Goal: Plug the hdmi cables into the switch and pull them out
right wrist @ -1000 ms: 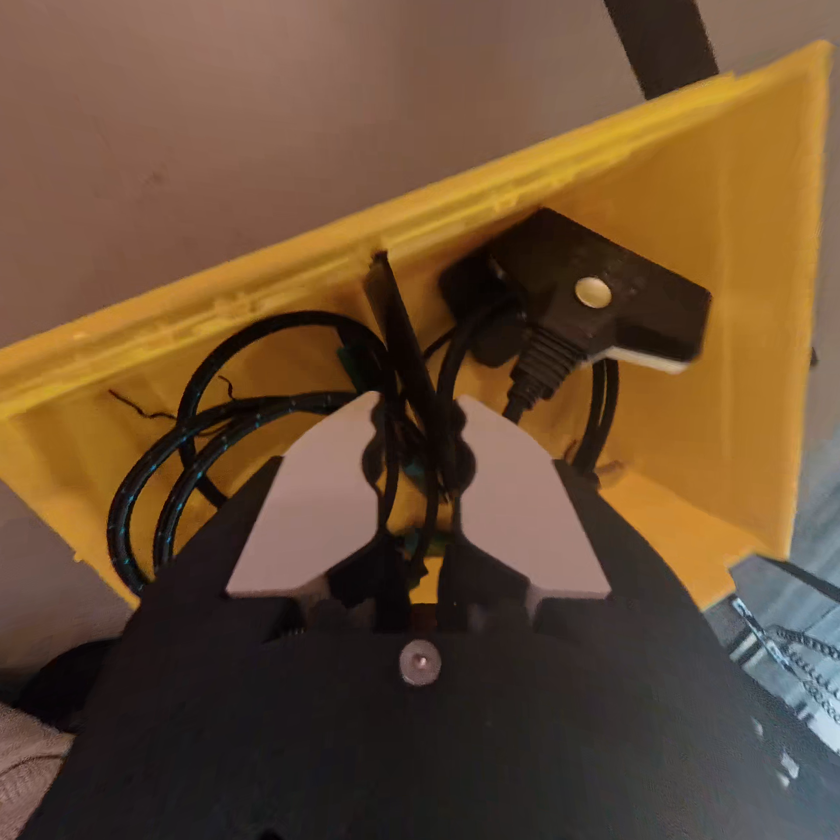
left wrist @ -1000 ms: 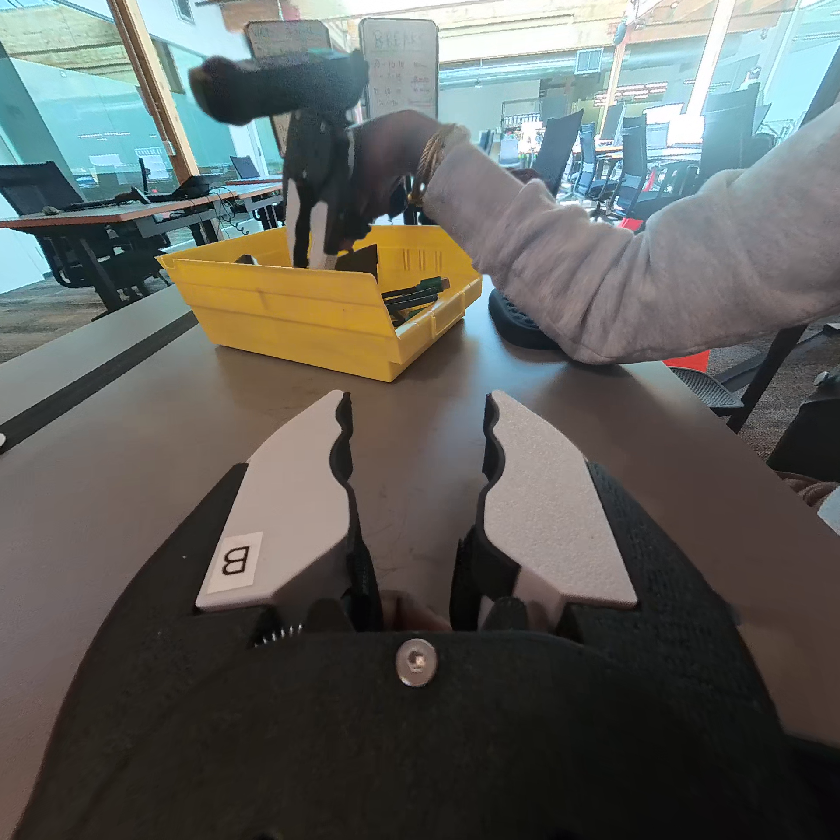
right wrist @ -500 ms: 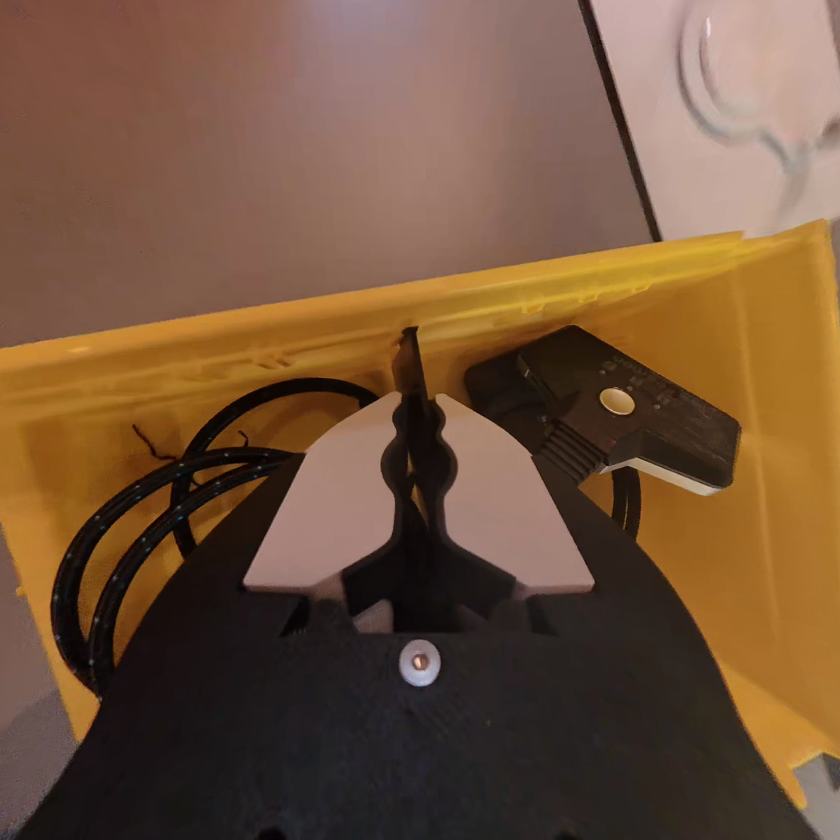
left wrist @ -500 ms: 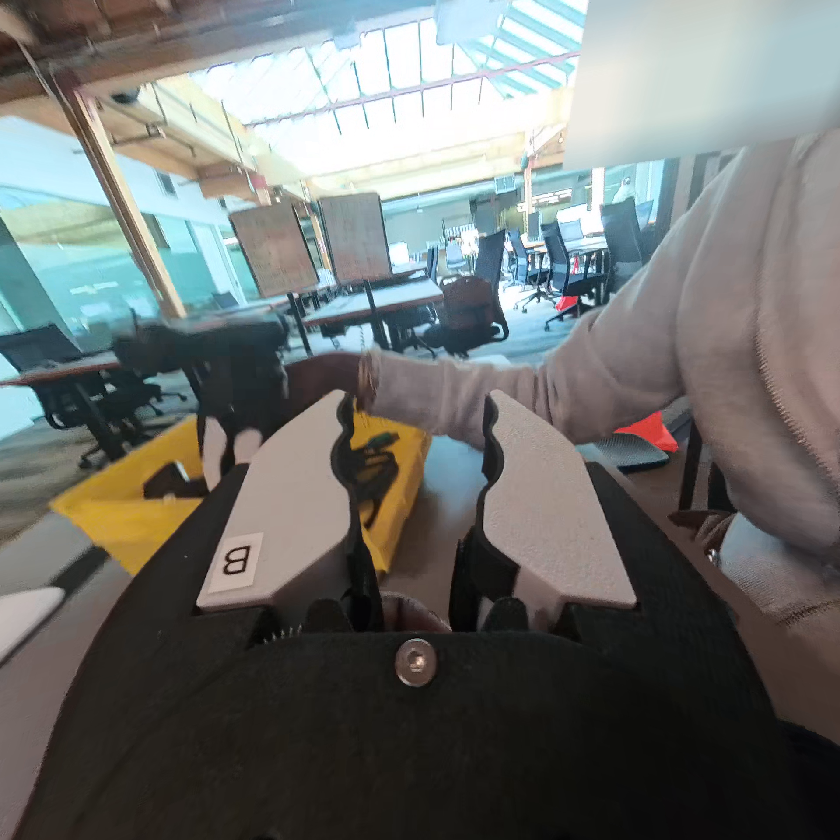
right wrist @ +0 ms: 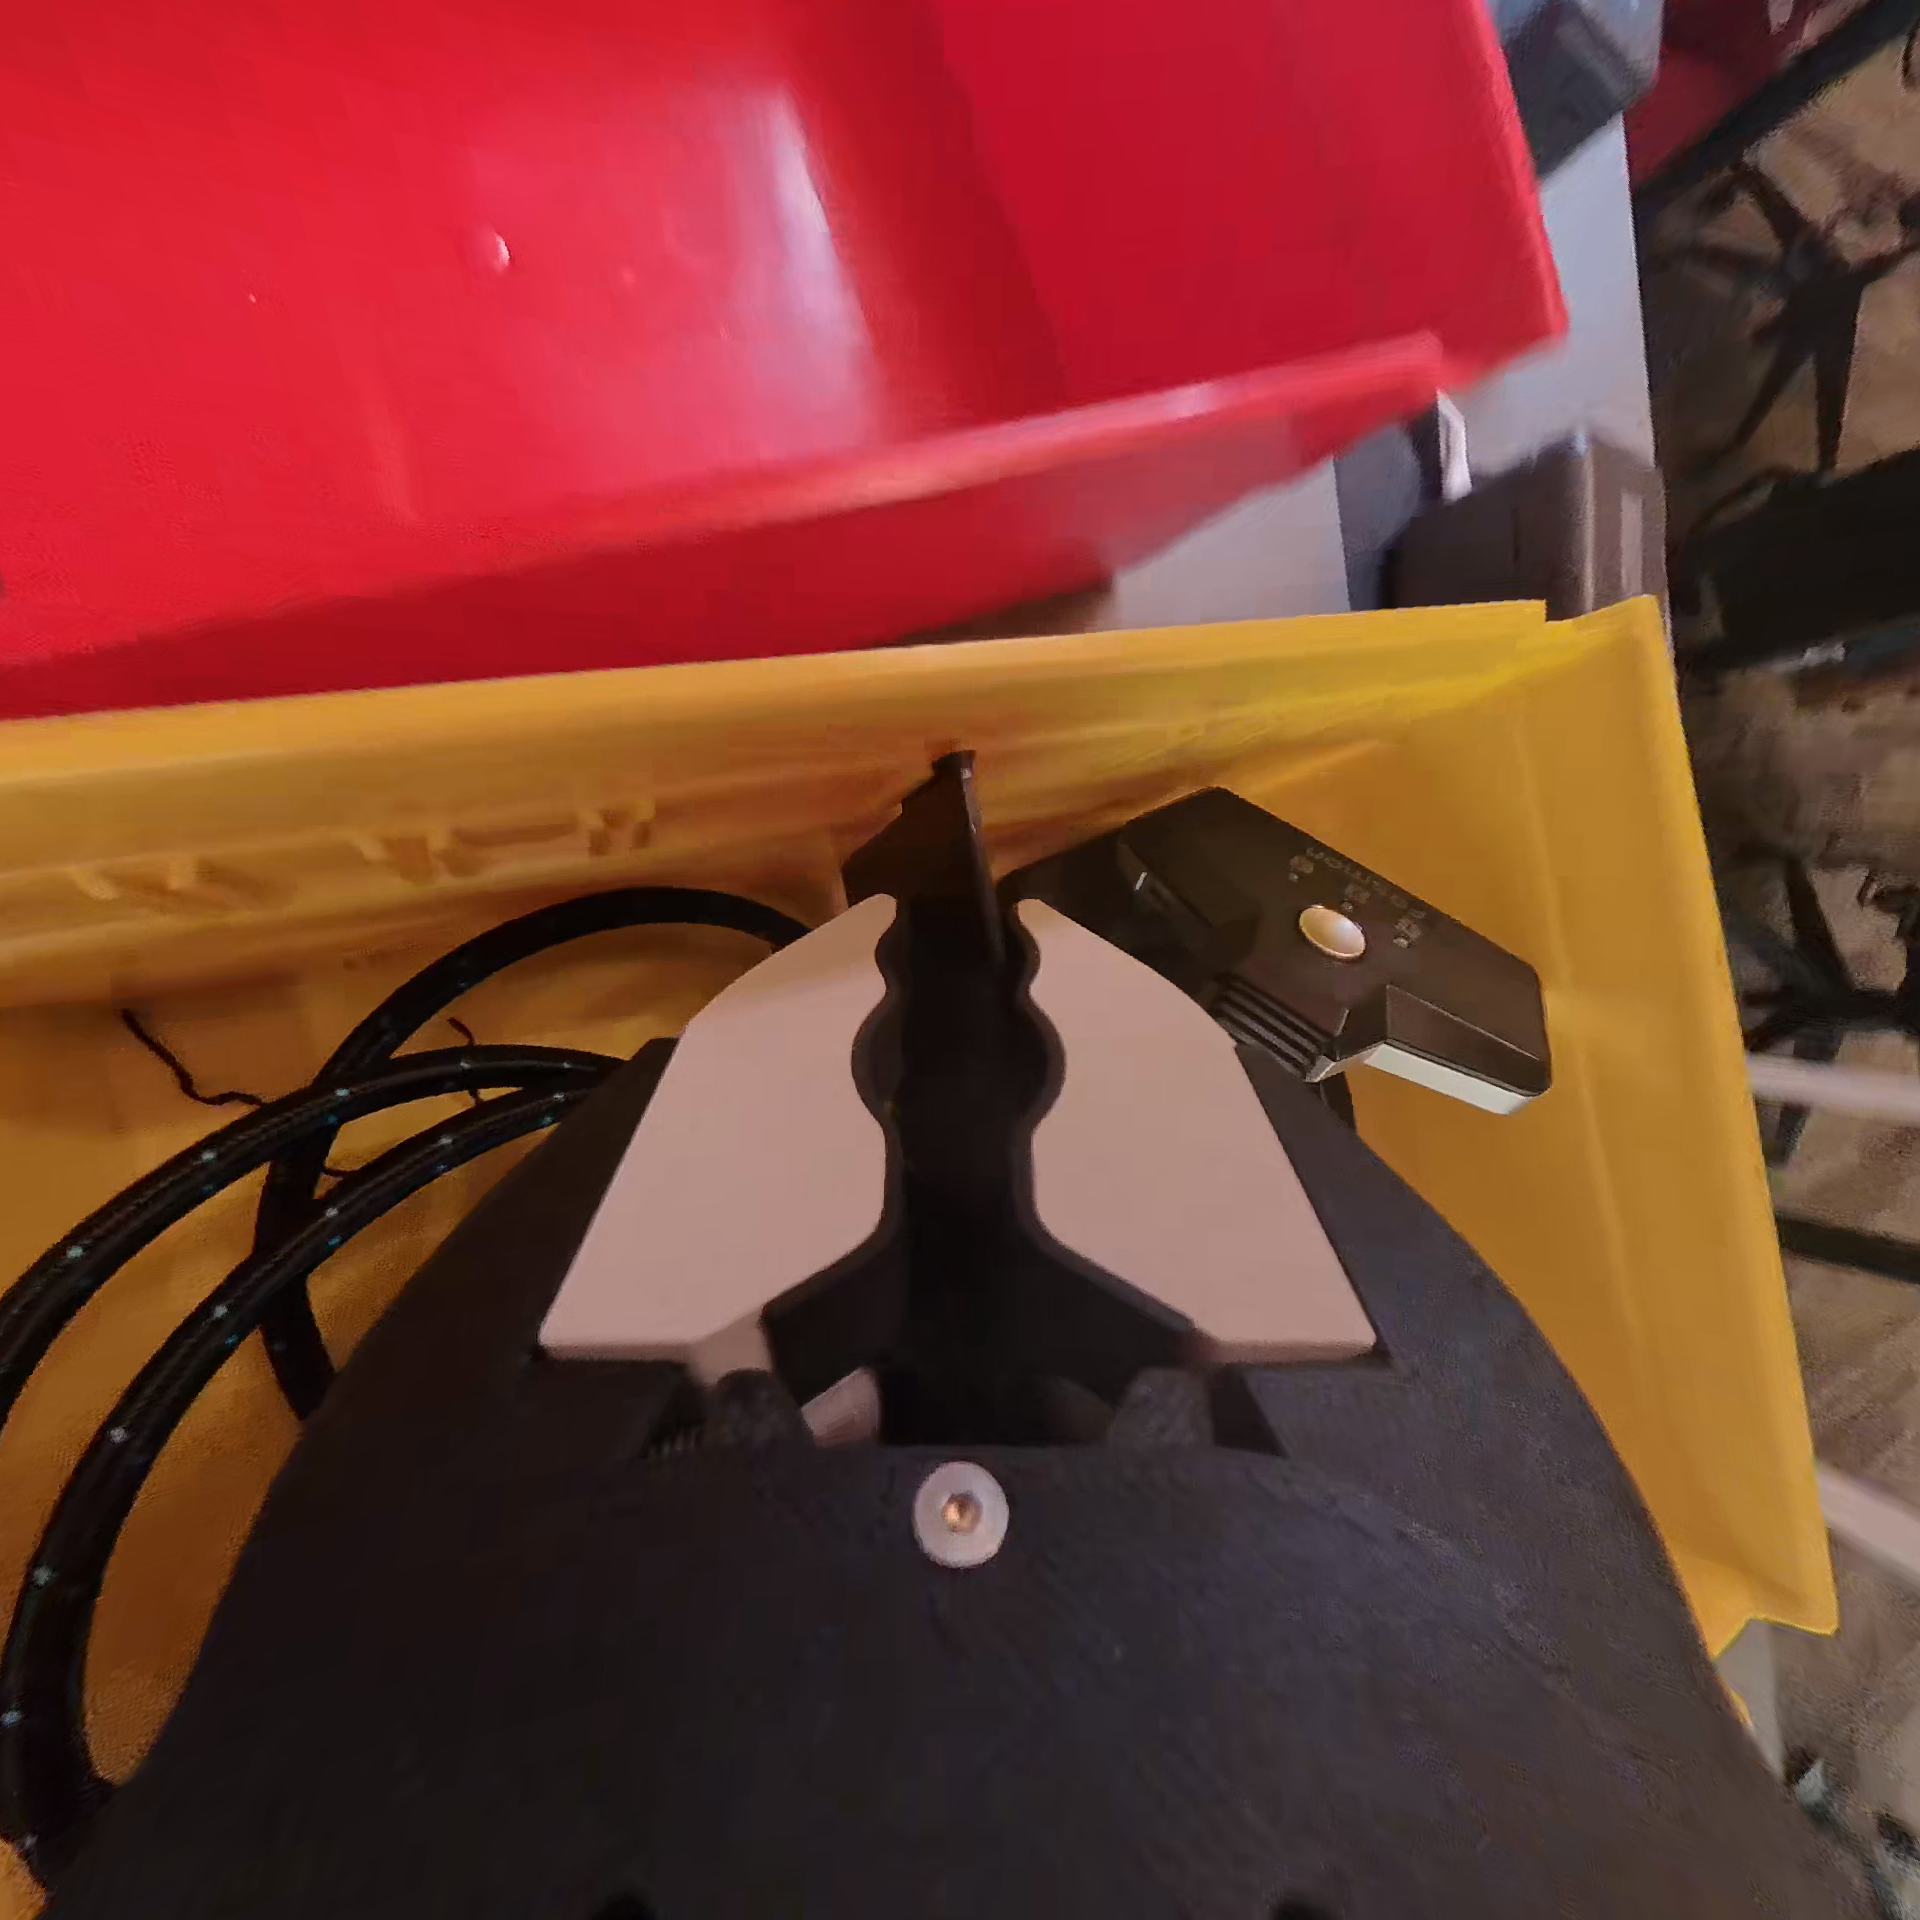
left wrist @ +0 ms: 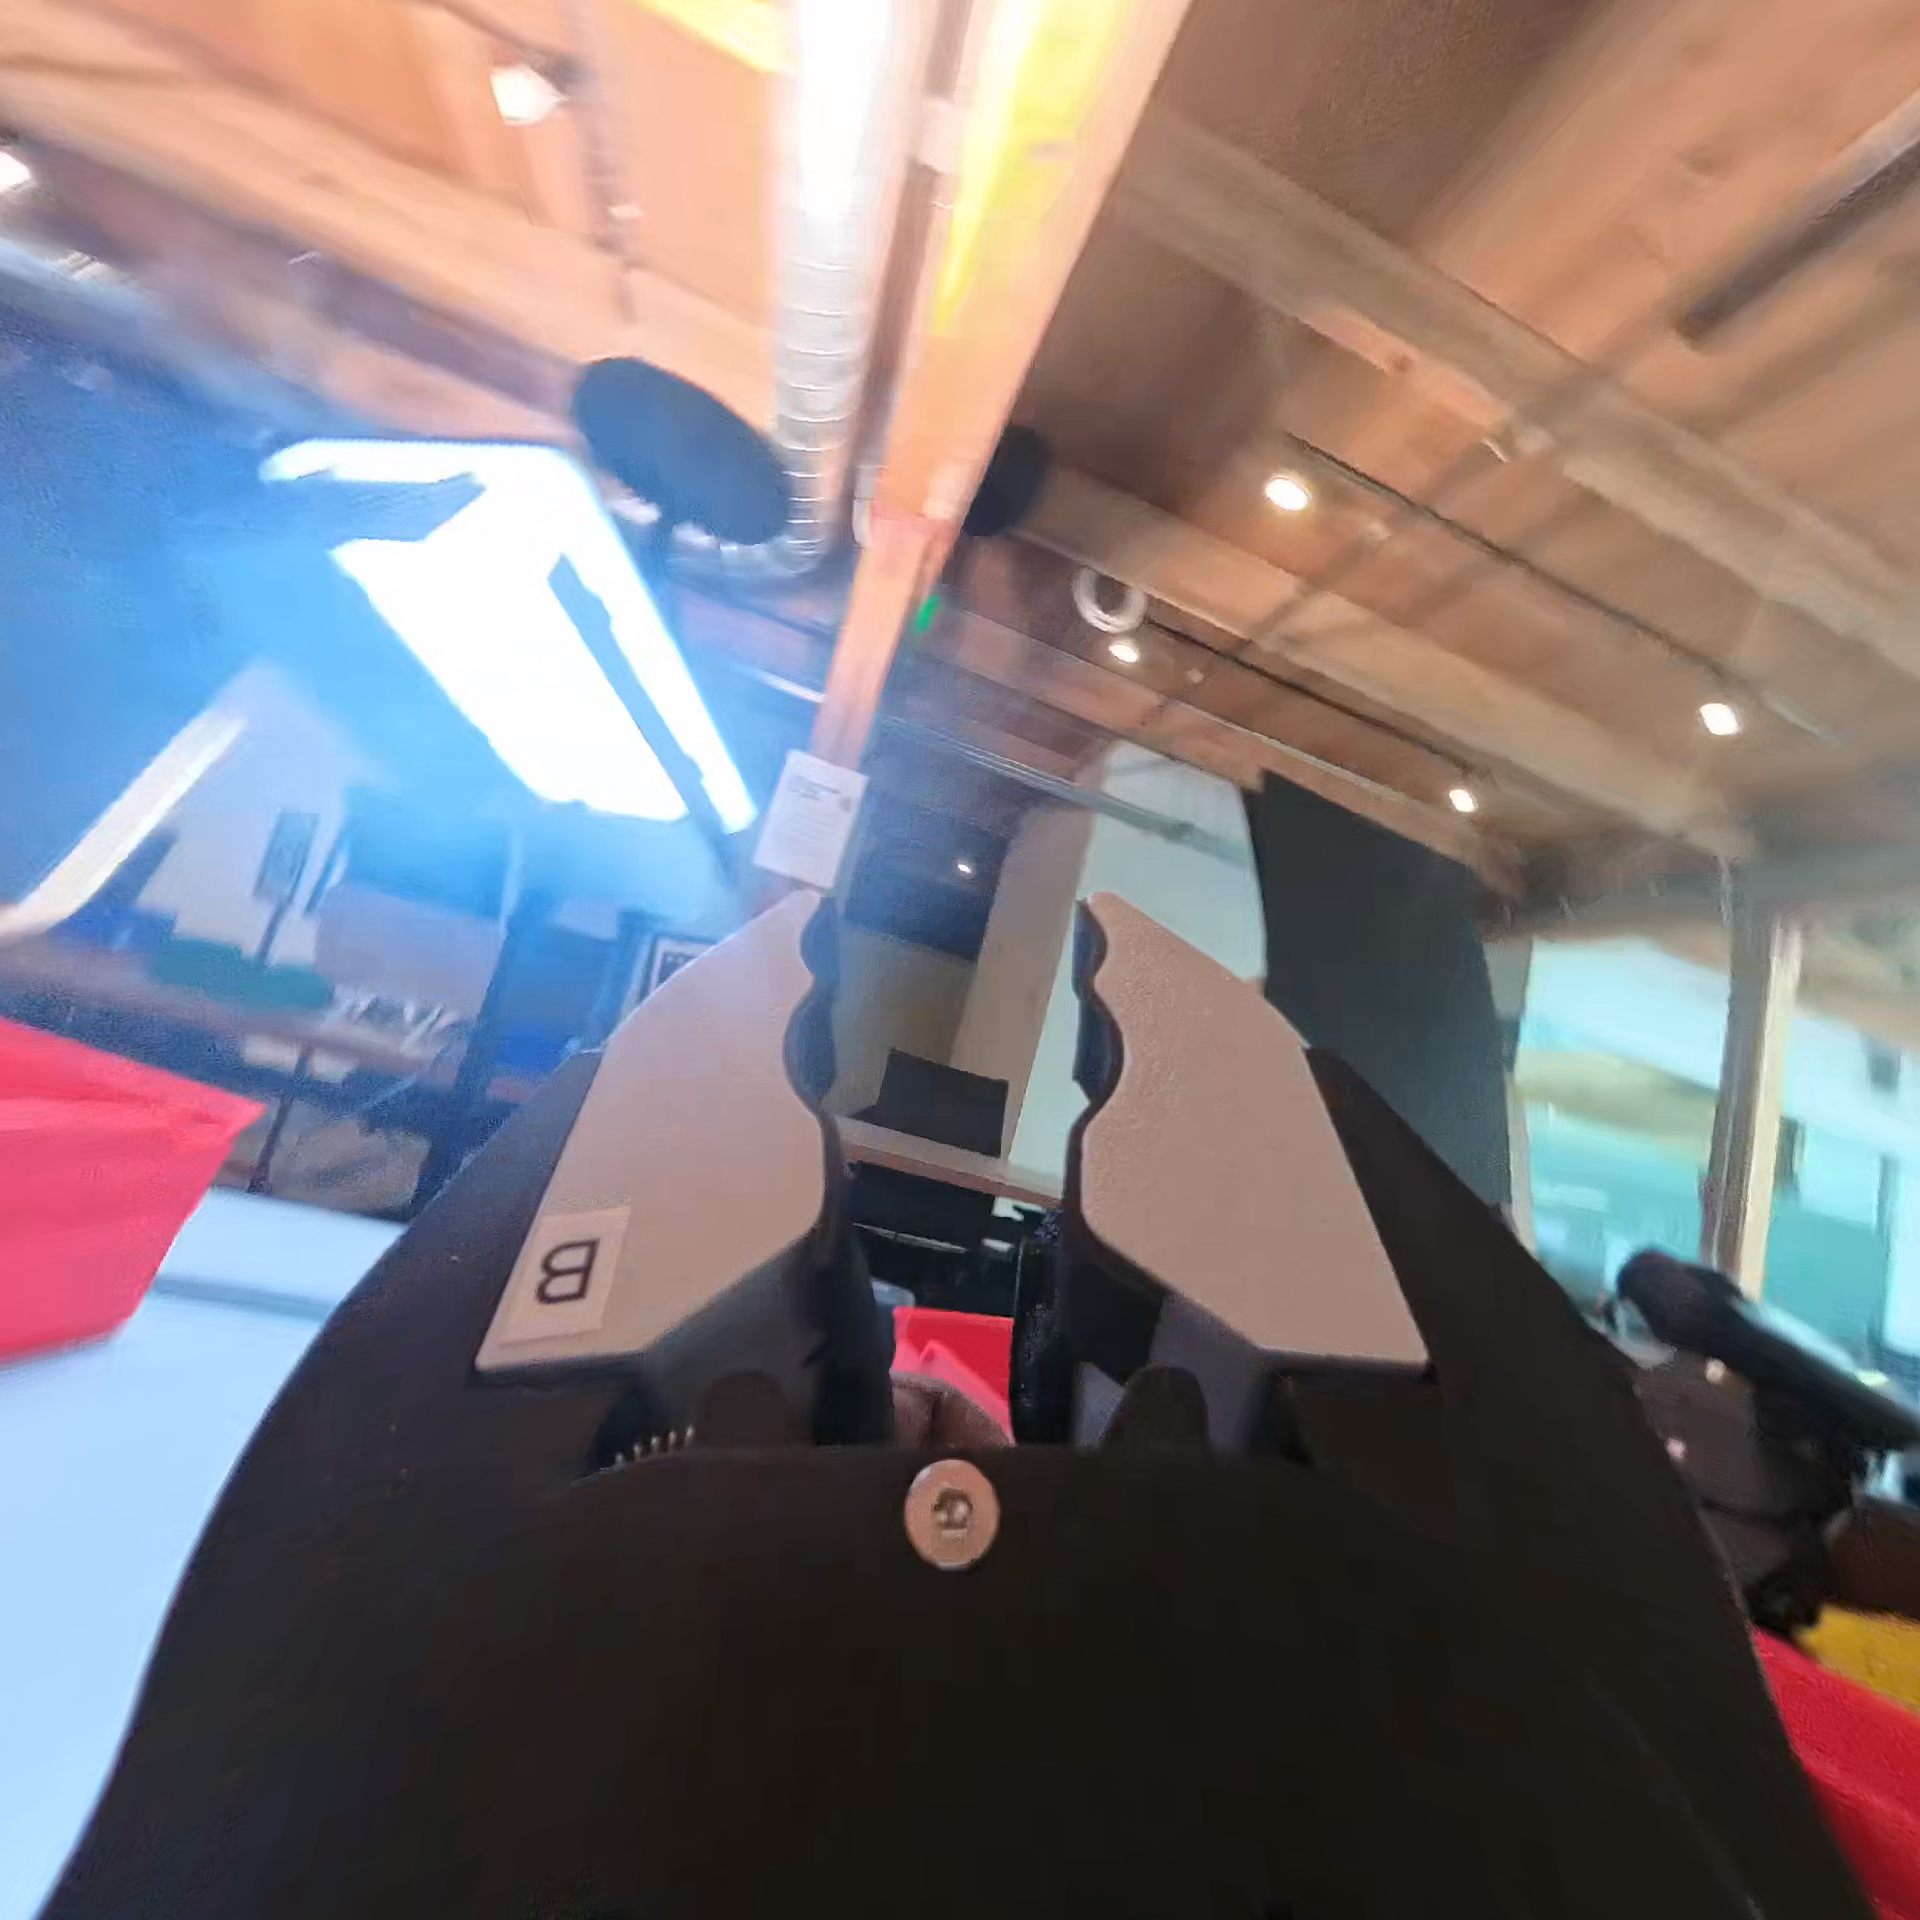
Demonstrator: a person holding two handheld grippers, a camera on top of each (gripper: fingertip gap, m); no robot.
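Right gripper (right wrist: 956, 935) is where we start: its jaws are clamped on a thin black divider (right wrist: 951, 831) standing in the yellow bin (right wrist: 1538, 1195). We see the switch (right wrist: 1340, 935) just right of it, braided cables (right wrist: 260, 1143) coiled left, a red bin (right wrist: 675, 312) beyond. Our left gripper (left wrist: 945, 935) gapes empty, tilted toward the ceiling

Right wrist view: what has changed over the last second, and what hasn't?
The right gripper closed on the black divider inside the yellow bin; a red bin now shows beyond where bare table was. The left gripper swung up from the table toward the ceiling, open and empty throughout. The switch and cables stay in the yellow bin, unplugged.
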